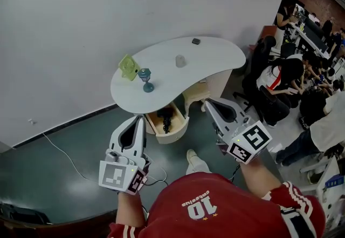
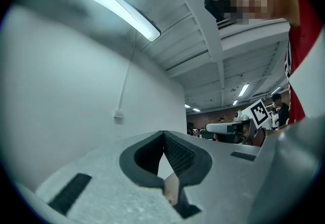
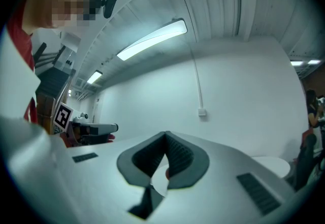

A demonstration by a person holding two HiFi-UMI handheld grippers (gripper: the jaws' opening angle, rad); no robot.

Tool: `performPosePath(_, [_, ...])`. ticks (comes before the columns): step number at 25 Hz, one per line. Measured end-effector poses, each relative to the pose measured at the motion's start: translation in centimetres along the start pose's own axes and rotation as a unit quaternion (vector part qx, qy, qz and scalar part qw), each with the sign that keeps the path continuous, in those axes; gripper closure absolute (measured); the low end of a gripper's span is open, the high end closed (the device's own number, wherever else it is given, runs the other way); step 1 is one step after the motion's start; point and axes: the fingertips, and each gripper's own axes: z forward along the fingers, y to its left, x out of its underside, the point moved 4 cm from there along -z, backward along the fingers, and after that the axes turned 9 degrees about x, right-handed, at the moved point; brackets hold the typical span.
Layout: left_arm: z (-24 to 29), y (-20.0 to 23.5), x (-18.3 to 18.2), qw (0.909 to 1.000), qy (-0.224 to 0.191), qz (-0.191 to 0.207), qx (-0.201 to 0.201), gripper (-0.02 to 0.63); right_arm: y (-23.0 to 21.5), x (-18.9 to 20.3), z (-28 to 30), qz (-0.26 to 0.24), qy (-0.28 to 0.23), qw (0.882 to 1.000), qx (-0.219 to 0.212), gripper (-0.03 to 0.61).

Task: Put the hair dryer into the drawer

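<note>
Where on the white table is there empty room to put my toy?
The table is bare at its right end, between the white cup and the rim, this side of the dark block. The left end is crowded: green thing and blue goblet stand close together.

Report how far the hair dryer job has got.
Done, it seems: a dark thing, likely the hair dryer, lies in the open drawer under the table. In hand: nothing; left gripper and right gripper are shut and empty. Left: perhaps shutting the drawer.

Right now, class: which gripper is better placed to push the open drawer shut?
Probably left: the left gripper, jaws shut and empty, appears right beside the drawer; the right gripper, also shut, looks farther off.
</note>
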Motion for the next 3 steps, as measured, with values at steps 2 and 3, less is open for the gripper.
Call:
performPosePath(2, [-0.33,0.19,-0.12,0.9999,0.011,0.0,-0.001,0.611,0.36,-0.14,0.2,0.008,0.002,1.0,-0.006,0.574])
performPosePath(3, [-0.5,0.31,-0.19,0.9999,0.016,-0.001,-0.002,0.611,0.56,-0.17,0.31,0.012,0.004,1.0,-0.009,0.574])
